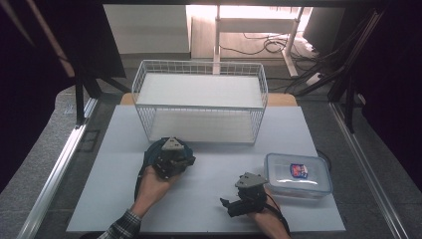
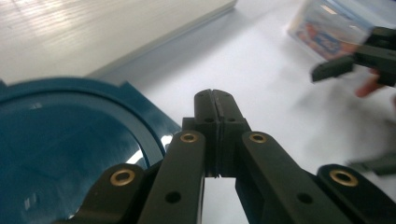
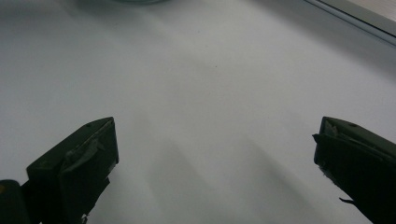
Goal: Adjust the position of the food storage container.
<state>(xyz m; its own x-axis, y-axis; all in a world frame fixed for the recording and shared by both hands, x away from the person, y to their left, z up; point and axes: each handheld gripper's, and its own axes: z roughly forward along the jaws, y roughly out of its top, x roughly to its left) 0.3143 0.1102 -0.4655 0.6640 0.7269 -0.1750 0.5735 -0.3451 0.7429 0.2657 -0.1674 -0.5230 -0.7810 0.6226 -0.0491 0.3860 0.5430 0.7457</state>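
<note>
A dark teal plate (image 1: 149, 152) (image 2: 60, 158) lies on the white table mat just in front of the wire basket. My left gripper (image 1: 185, 160) (image 2: 215, 100) hovers over the plate's right rim with its jaws pressed together and nothing between them. My right gripper (image 1: 229, 206) (image 3: 215, 154) is low over the bare mat near the front edge, jaws spread wide and empty, pointing left; it shows blurred in the left gripper view (image 2: 359, 60). A clear lidded plastic box (image 1: 297, 174) (image 2: 327, 28) with a coloured label sits just right of that gripper.
A white wire basket (image 1: 199, 102) with a pale floor stands at the back of the white mat (image 1: 209, 169). Metal rails run along both sides of the table. Dark stands and cables lie behind the basket.
</note>
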